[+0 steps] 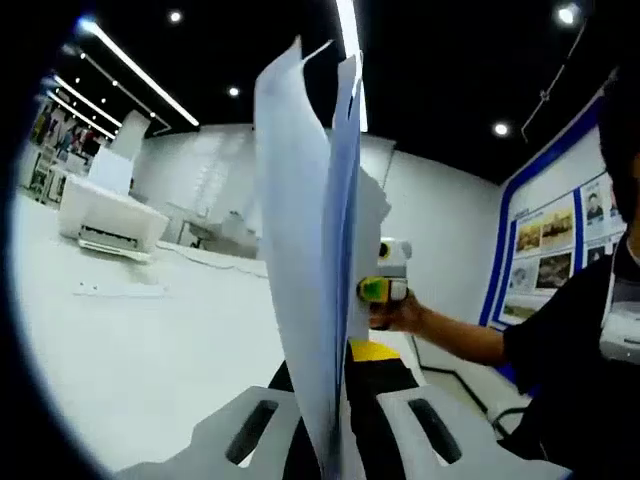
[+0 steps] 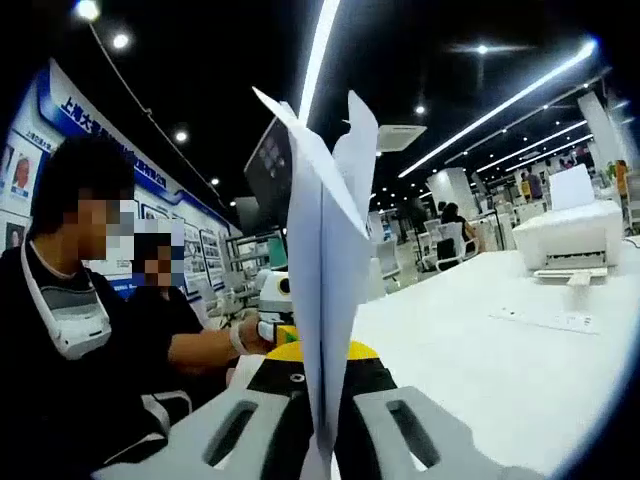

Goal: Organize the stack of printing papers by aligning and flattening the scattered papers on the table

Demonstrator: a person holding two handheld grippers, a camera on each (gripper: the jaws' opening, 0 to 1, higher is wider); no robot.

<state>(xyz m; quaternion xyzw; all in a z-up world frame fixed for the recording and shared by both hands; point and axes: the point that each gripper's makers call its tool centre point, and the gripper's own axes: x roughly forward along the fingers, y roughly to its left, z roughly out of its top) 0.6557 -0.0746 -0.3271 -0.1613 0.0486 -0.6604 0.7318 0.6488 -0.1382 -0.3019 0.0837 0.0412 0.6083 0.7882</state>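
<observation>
while both tongs, left tongs and right tongs, pinch the upright papers above the desk, we risk loose sheets fanning apart and slipping out uneven.

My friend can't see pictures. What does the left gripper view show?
The left hand-held gripper clamps a stack of white papers standing on edge. Behind them, a person's hand holds the other hand-held gripper, and a white printer sits on the table.

Papers' lower edge (between jaws) hidden
</observation>
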